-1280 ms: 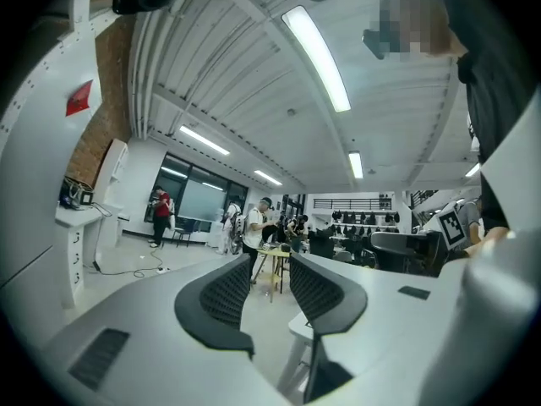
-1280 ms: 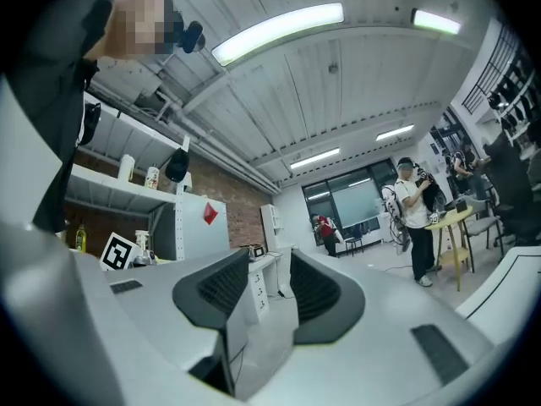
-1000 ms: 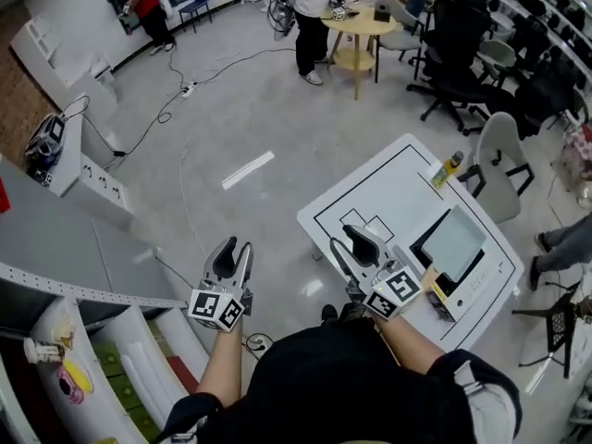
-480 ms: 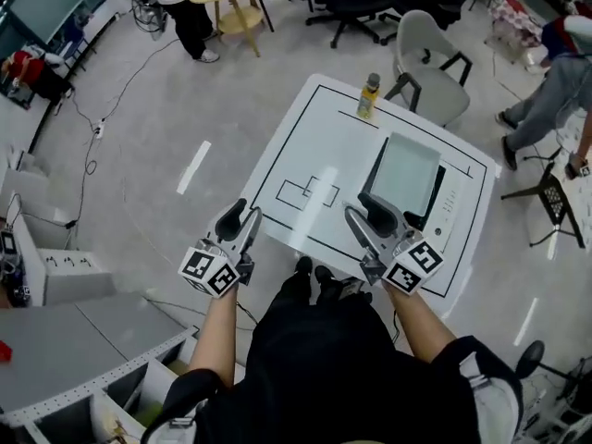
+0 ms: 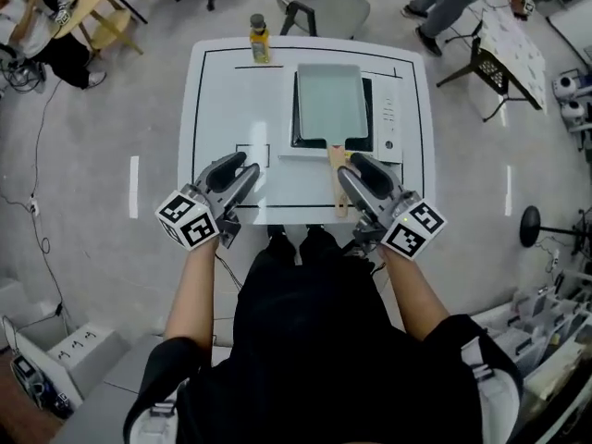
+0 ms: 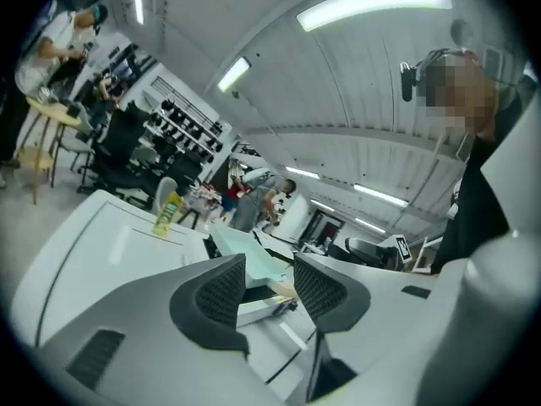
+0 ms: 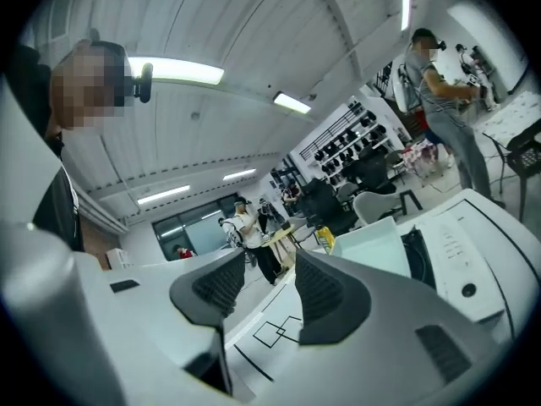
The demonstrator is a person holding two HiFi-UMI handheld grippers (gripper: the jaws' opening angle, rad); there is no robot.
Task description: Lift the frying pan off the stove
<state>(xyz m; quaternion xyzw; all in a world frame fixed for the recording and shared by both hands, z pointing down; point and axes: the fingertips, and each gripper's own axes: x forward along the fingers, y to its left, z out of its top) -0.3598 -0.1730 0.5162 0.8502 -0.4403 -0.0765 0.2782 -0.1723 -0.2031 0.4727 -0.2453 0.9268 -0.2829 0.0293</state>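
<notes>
A rectangular pale green frying pan (image 5: 328,103) sits on a black stove (image 5: 370,109) with a white control strip (image 5: 388,118), on the white table (image 5: 217,100). Its wooden handle (image 5: 335,169) points toward me. My left gripper (image 5: 244,166) hovers over the table's near edge, left of the handle, its jaws opening with nothing held. My right gripper (image 5: 350,166) hovers just right of the handle, jaws also opening and empty. The left gripper view shows the pan (image 6: 245,252) beyond my left gripper (image 6: 269,288). In the right gripper view the pan (image 7: 376,248) lies right of my right gripper (image 7: 269,288).
A yellow bottle (image 5: 258,40) stands at the table's far left edge. A grey chair (image 5: 324,3) is behind the table, and a dark side table (image 5: 504,58) stands at the right. People stand at the back. Black outlines mark the tabletop.
The head view has swung from the open floor onto the table, which now lies straight ahead. Both grippers have come over its near edge, either side of the pan handle.
</notes>
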